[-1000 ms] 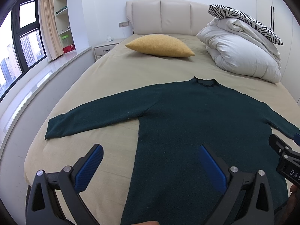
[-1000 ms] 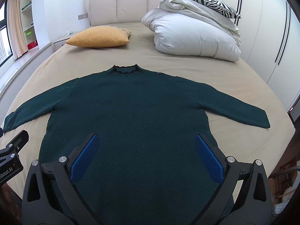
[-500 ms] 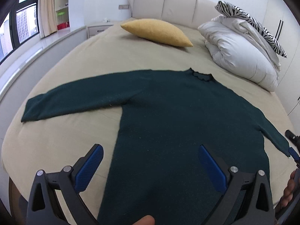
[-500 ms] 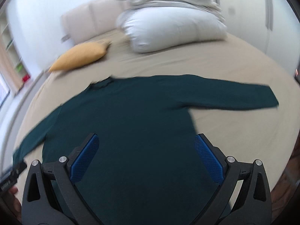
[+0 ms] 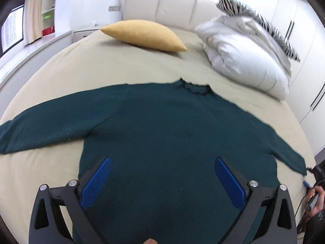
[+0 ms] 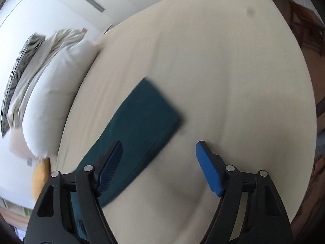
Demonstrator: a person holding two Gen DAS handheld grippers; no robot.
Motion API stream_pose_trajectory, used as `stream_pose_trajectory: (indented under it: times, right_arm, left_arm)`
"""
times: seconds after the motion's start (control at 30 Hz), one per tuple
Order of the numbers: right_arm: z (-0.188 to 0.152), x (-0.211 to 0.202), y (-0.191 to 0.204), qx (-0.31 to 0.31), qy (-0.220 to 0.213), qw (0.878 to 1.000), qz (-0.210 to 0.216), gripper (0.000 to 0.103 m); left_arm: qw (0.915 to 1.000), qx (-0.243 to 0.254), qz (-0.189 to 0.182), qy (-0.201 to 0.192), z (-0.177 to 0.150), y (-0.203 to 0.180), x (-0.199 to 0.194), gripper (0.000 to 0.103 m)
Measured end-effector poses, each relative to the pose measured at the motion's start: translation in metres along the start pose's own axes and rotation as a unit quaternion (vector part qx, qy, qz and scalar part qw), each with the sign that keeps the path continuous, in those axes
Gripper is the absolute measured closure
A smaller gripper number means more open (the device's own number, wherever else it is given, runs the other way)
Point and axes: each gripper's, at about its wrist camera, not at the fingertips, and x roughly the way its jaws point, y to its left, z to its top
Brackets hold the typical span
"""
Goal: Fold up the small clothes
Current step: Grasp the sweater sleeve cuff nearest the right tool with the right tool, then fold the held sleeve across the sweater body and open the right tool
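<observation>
Your dark green sweater (image 5: 172, 126) lies flat, front down or up you cannot tell, on the beige bed (image 5: 126, 69), both sleeves spread out and its collar toward the yellow pillow (image 5: 144, 35) and the white duvet pile (image 5: 243, 55). Your left gripper (image 5: 162, 183) hangs over the sweater's lower body, jaws wide apart and empty. Your right gripper (image 6: 158, 166) is tilted over the sweater's right sleeve (image 6: 140, 122), jaws apart too, one finger above the cuff end, the other above bare sheet.
</observation>
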Motion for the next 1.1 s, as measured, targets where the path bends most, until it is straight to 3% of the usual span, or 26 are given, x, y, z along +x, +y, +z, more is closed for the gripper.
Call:
stream_pose_trajectory:
  times: [0.07,0.17,0.33,0.57,0.67,0.77,0.83,0.93,1.1]
  right_arm:
    - [0.011,0.005,-0.006,0.003,-0.008,1.0,0.005,0.048]
    - [0.022,0.015,-0.006,-0.003,-0.013,1.0,0.012,0.065]
    - [0.019,0.032,0.024,-0.065,0.001,0.998,0.001,0.094]
    - [-0.001,0.005,0.108,-0.159,-0.002,0.985,0.061,0.095]
    - [-0.04,-0.005,0.172,-0.22,0.021,0.969,0.111,0.096]
    - [-0.104,-0.003,0.255,-0.29,0.058,0.94,0.171,0.096]
    - [-0.151,0.001,0.289,-0.308,0.088,0.924,0.207,0.096]
    - [-0.231,0.006,0.316,-0.333,0.138,0.902,0.238,0.096]
    - [-0.32,0.044,0.325,-0.364,0.199,0.884,0.214,0.092]
  left_arm:
    - [0.9996,0.001,0.016,0.024,0.005,-0.008,0.01,0.0]
    - [0.9995,-0.01,0.01,0.03,0.007,-0.009,0.017,0.0]
    - [0.9984,-0.019,-0.028,0.045,0.005,-0.002,0.025,0.0]
    - [0.9898,-0.065,-0.121,0.038,0.013,0.015,0.024,0.003]
    - [0.9858,-0.076,-0.146,0.034,0.02,0.018,0.026,0.005]
    - [0.9792,-0.095,-0.176,0.036,0.025,0.026,0.03,0.006]
    - [0.9766,-0.104,-0.184,0.038,0.028,0.031,0.033,0.006]
    - [0.9724,-0.12,-0.196,0.043,0.031,0.04,0.041,0.007]
    - [0.9647,-0.127,-0.219,0.072,0.033,0.037,0.066,0.008]
